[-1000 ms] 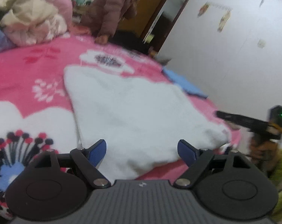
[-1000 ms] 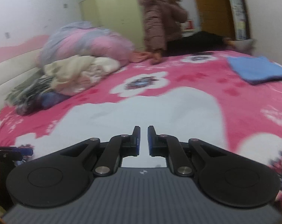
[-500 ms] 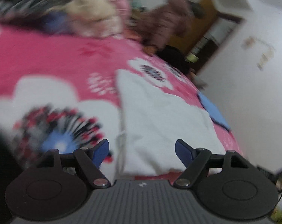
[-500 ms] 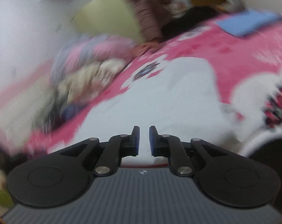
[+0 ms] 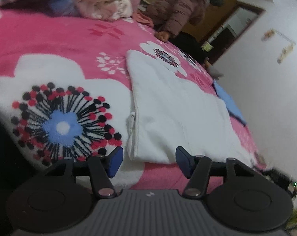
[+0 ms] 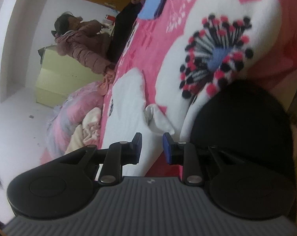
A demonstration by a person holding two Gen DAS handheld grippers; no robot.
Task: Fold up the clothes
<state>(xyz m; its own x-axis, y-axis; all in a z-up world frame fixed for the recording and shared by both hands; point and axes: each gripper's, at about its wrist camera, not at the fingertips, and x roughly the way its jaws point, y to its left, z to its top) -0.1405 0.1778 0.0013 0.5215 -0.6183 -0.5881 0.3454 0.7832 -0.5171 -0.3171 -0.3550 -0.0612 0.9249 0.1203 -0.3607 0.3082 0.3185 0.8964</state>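
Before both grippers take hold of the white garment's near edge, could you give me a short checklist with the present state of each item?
1. White garment lies flat on the pink blanket: ok.
2. Left gripper faces the garment's near corner, jaws apart after just closing somewhat, nothing between them: ok.
3. Right gripper jaws have just been opening; the gap is narrow and empty: ok.
4. Right gripper lined up with the loose white flap: the flap lies just ahead; contact cannot tell.
5. Blue cloth lies apart from the garment: ok.
6. Person in the brown coat stands beyond the far side of the bed: ok.
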